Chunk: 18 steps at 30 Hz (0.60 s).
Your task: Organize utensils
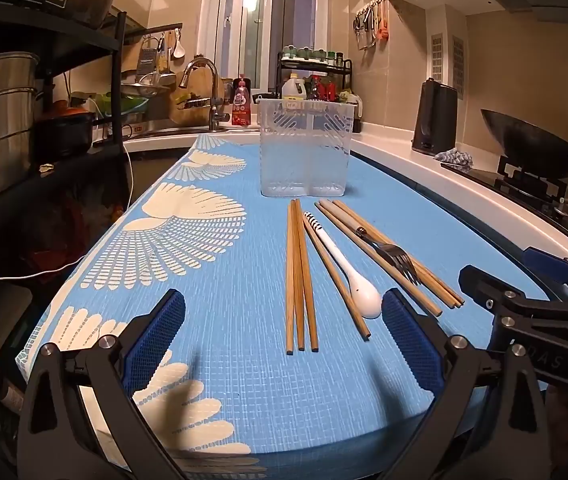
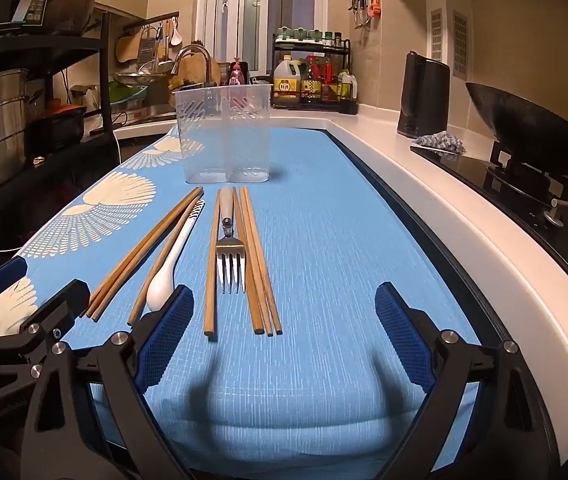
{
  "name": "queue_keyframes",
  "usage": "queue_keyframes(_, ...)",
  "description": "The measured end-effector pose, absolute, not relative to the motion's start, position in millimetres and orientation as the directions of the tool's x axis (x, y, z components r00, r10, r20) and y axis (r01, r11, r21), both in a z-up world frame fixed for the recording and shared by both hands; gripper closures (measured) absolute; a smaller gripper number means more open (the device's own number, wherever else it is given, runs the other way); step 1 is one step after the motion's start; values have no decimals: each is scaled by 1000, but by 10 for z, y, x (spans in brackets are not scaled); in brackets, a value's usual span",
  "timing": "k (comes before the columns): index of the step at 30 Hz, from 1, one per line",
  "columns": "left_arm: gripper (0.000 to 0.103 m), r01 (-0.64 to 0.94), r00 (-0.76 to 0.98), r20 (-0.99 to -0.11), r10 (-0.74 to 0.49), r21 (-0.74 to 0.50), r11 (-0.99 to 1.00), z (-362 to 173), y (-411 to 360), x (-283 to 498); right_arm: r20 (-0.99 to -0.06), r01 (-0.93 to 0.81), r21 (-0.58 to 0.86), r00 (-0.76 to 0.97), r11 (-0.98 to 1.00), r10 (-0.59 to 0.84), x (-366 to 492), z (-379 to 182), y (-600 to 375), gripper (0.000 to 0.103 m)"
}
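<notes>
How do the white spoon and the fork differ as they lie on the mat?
The white spoon is glossy white with a striped handle end; the fork is metal with a pale handle. The spoon lies angled between chopsticks; the fork lies straight along its neighbouring chopsticks. Both rest flat on the blue mat, working ends toward the cameras, ungripped.

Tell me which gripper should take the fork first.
Right, probably. The fork lies straight ahead of the open right gripper, tines pointing at the gap between its fingers. From the left gripper, also open, the fork sits off to the right, beyond the spoon.
</notes>
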<state>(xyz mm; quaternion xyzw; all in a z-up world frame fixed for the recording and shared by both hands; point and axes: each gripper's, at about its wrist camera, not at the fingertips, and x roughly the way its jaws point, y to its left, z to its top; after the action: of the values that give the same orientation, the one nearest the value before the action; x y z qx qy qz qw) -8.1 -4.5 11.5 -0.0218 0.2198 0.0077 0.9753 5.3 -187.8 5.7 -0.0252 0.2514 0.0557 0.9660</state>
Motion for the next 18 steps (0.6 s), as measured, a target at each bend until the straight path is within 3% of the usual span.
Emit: queue_keyframes(18, 7, -23, 904, -426, 5, -37, 999, 120, -65, -75, -500, -130, -17, 860, 991, 104, 37, 36, -1844, 17)
